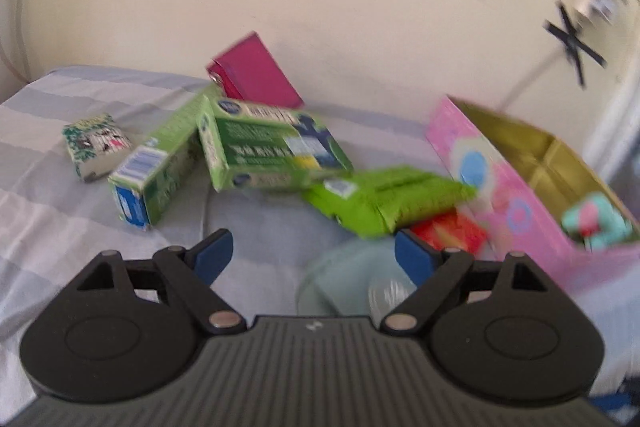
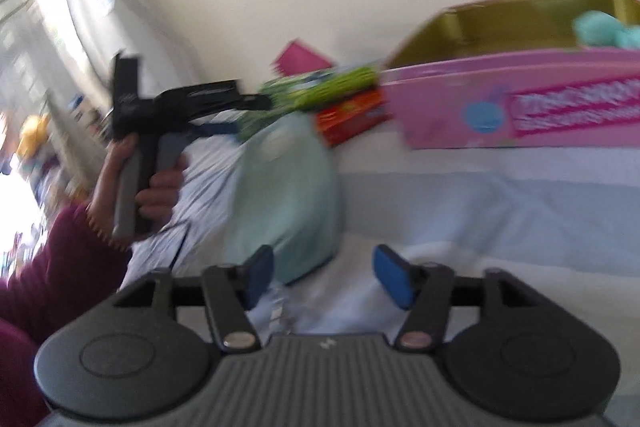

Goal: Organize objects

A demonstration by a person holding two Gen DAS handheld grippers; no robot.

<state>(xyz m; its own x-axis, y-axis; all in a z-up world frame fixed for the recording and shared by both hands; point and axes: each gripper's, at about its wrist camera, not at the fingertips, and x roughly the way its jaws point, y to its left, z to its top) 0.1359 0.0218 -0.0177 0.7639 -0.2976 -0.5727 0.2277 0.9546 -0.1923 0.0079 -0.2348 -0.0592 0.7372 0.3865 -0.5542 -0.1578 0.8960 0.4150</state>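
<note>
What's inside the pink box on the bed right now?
Inside the pink box a teal and pink item lies near one end. The near wall covers part of the floor, so more could be hidden.

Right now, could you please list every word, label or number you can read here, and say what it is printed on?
No text here can be read.
Upper green carton: print and round logo, blurred.
Long green carton: barcode label, too blurred.
Pink box: pink banner lettering, smeared.
Small patterned box: illegible.
Red packet: illegible.
</note>
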